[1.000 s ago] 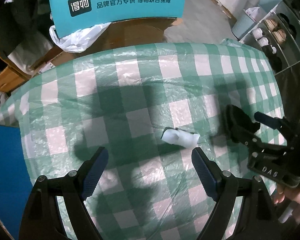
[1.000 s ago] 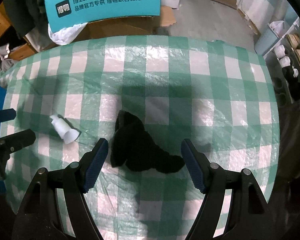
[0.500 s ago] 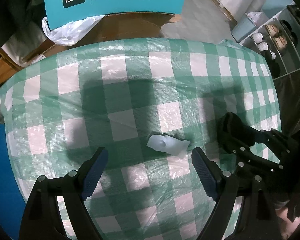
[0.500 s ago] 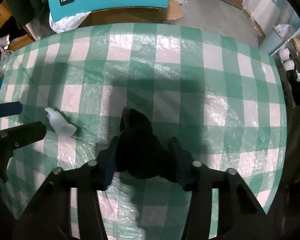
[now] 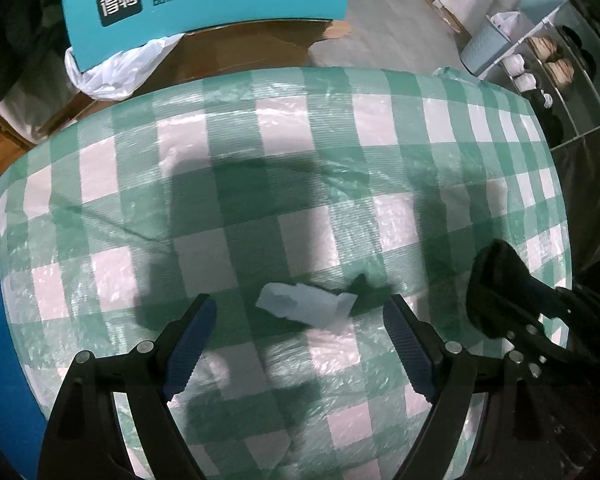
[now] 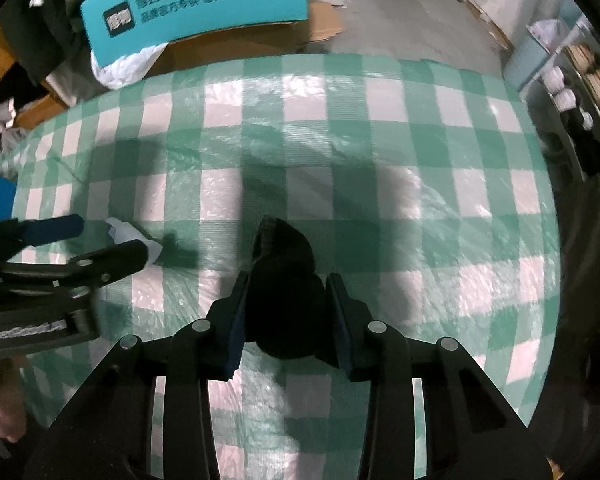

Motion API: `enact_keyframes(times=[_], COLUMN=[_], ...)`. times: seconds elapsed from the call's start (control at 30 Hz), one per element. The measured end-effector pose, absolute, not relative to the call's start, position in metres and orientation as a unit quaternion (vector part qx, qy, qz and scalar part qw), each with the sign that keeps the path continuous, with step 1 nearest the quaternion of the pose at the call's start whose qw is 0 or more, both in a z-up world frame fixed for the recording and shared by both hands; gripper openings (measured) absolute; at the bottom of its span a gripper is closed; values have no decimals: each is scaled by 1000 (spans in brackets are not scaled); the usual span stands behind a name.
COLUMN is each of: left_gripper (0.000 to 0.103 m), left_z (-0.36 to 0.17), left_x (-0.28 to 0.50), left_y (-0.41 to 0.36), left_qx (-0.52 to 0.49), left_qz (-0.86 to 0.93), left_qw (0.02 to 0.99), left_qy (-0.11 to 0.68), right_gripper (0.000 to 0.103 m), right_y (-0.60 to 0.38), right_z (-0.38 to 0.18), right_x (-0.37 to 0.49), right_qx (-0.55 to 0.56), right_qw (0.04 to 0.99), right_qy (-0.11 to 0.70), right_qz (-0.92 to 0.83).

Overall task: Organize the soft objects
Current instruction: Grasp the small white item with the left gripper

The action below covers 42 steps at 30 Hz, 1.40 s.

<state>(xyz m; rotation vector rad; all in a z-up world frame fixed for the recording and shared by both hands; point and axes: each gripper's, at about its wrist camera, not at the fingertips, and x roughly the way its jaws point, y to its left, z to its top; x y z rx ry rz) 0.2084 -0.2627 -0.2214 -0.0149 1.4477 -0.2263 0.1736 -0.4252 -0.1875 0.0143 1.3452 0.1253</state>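
Note:
A black sock (image 6: 285, 280) lies on the green-and-white checked tablecloth (image 6: 340, 140). My right gripper (image 6: 286, 308) is shut on the black sock, whose far end sticks out past the fingertips. The sock also shows at the right of the left wrist view (image 5: 496, 284). A small white sock (image 5: 306, 308) lies on the cloth between and just beyond the open fingers of my left gripper (image 5: 300, 332). It also shows in the right wrist view (image 6: 130, 238), partly behind the left gripper (image 6: 60, 244).
A teal sign board with Chinese text (image 5: 204, 4) stands beyond the table's far edge, over a white plastic bag (image 5: 116, 68) and cardboard boxes (image 5: 240, 52). A shelf with socks and shoes (image 5: 540, 68) is at the far right. A blue surface (image 5: 0, 360) lies left.
My right gripper moved forward and closed on the black sock. My left gripper moved toward the white sock, which now sits close between its open fingers.

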Motion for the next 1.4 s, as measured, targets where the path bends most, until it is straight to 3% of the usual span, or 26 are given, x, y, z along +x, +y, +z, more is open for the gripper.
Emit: enact_keyframes(times=[0.17,0.33,0.57,0.7,0.87,0.93,1.4], left_gripper=[86,66,59,42,33,22,18], left_z=[-222,-225,-226,-224,-222,-220,-195], left_x=[208,208,204,204,201,202,196], left_y=[-273,-276,-274,-270,-266,-271,-264], left_qx=[11,20,25,26,27,25,20], left_qz=[-101,-101,-99,-92,-99,-106,-117], left_qw=[748,744,743,745,746,746,754], left_qy=[656,661,661,660,658,657,646], right_gripper=[36,36,36,36,36,36,36], right_y=[-431,-432,-430,-432,-432,-431,-424], right_z=[-180,-170,-166,-164,-161,-160,-146], right_x=[165,163,162,160,161,161,153], right_qx=[19,28,30,32,34,34,33], right_qw=[784,789,792,793,795,795,803], right_qy=[618,611,607,606,603,602,591], right_qz=[53,55,56,59,57,57,65])
